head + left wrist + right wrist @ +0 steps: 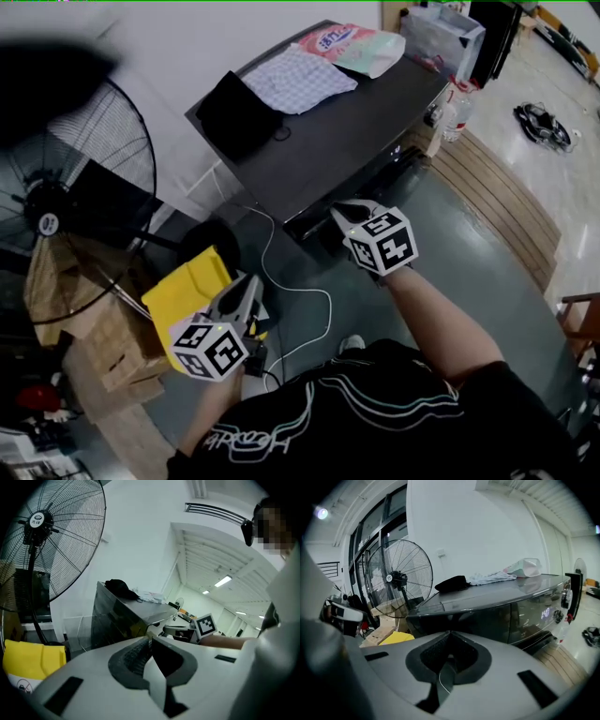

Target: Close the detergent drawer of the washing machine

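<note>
We look down on a dark washing machine point(366, 141), its top carrying a black cloth point(239, 112), a checked cloth point(300, 80) and a pink-and-green bag point(361, 47). Our right gripper point(352, 216) is at the machine's front top edge, tongs pressed together and holding nothing, just beside the detergent drawer point(314, 225) at the near end of that front; we cannot tell how far the drawer stands out. Our left gripper point(251, 283) hangs low, well apart from the machine, above a yellow object point(192, 286) near a standing fan point(84, 178), its tongs also pressed together and empty.
</note>
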`<state>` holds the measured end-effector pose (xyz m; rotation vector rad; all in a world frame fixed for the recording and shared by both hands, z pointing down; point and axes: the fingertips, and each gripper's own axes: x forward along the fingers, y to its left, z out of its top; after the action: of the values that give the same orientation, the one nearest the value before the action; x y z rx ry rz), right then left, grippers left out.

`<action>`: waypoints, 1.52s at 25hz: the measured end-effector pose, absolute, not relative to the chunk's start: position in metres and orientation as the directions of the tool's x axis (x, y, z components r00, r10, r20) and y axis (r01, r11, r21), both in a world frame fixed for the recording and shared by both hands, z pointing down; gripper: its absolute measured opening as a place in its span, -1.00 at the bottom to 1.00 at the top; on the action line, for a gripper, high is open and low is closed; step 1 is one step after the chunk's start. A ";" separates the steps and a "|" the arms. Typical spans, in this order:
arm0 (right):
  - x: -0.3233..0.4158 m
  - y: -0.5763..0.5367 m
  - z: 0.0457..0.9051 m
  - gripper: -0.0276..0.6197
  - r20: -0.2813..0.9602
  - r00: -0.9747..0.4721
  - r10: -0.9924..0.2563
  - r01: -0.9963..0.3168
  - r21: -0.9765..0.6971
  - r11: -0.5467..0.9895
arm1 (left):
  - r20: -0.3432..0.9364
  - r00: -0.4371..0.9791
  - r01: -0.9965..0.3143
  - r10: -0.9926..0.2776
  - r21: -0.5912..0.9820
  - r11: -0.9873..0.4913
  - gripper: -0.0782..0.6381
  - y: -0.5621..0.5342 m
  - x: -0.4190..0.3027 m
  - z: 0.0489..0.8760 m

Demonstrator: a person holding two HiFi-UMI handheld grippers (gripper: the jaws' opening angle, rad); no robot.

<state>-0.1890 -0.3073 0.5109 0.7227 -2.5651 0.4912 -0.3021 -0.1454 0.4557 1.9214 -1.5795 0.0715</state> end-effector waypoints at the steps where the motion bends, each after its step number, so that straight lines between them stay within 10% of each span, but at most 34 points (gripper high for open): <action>1: -0.185 -0.302 0.508 -0.83 0.490 -0.775 -0.399 -0.551 -0.215 0.806 | 0.421 0.278 -0.897 -0.863 0.434 -0.078 -0.67 -0.143 -0.300 0.452; 22: -0.082 -0.141 0.299 -0.83 0.160 -0.978 -0.135 -0.169 -0.222 0.960 | 0.224 0.274 -0.903 -0.935 0.394 -0.170 -0.67 -0.079 -0.179 0.316; 38: -0.020 -0.085 0.274 -0.83 0.116 -0.989 -0.095 -0.115 -0.181 0.977 | 0.192 0.219 -0.935 -0.957 0.322 -0.149 -0.67 -0.018 -0.111 0.281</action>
<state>-0.0200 -0.0851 0.2740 0.1600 -3.0171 0.2854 -0.1106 -0.0185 0.2813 2.1303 -1.7556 -0.0807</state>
